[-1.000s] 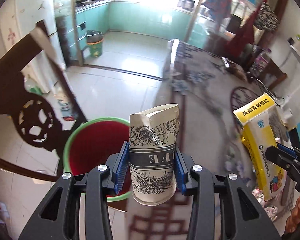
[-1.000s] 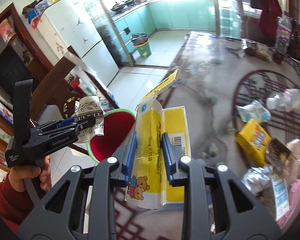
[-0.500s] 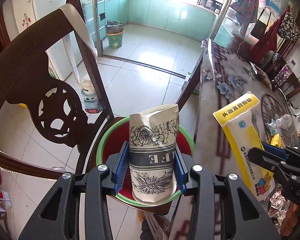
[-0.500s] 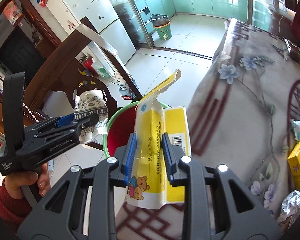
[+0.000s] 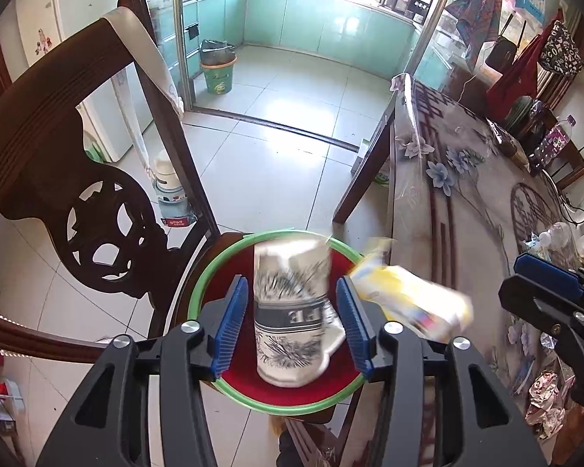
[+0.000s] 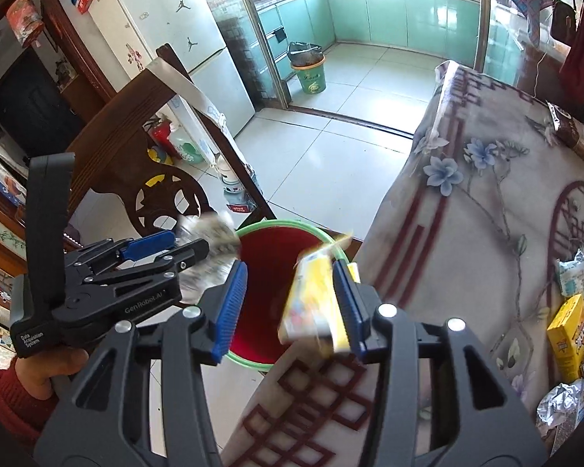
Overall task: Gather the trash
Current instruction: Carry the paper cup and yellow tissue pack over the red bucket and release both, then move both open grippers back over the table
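The paper cup (image 5: 290, 311) and yellow carton (image 6: 315, 303) are dropping, motion-blurred, over the red bin (image 5: 276, 389) on the chair seat beside the tabletop's corner. Left tool (image 5: 292, 327) and right tool (image 6: 290, 307) are opening, both released (drop step). Next, probably: more tabletop litter.
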A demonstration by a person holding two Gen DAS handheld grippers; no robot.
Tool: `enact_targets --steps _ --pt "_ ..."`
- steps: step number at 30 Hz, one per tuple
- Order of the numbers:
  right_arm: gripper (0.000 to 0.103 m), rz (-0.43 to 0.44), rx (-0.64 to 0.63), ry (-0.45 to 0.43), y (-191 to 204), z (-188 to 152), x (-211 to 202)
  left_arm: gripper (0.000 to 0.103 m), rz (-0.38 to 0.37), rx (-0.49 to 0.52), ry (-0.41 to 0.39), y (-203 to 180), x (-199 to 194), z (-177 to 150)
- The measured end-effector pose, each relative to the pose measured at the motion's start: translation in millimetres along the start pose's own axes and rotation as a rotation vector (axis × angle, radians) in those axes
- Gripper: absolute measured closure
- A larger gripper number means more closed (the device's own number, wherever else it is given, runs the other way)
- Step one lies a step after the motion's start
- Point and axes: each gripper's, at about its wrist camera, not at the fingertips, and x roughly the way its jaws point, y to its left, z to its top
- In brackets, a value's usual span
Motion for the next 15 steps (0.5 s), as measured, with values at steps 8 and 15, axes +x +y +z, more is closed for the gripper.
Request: enact_targets --steps 8,15 --pt "0.059 -0.001 0.009 -0.039 -1.3 3.2 -20.3 0.054 -0.019 0.007 -0.007 -6.9 -5.1 0.6" --pt "0.058 -0.009 0.010 -0.073 -5.7 -0.7 -44.3 0.053 -0.028 0.029 -0.014 -21.9 -11.0 -1.0"
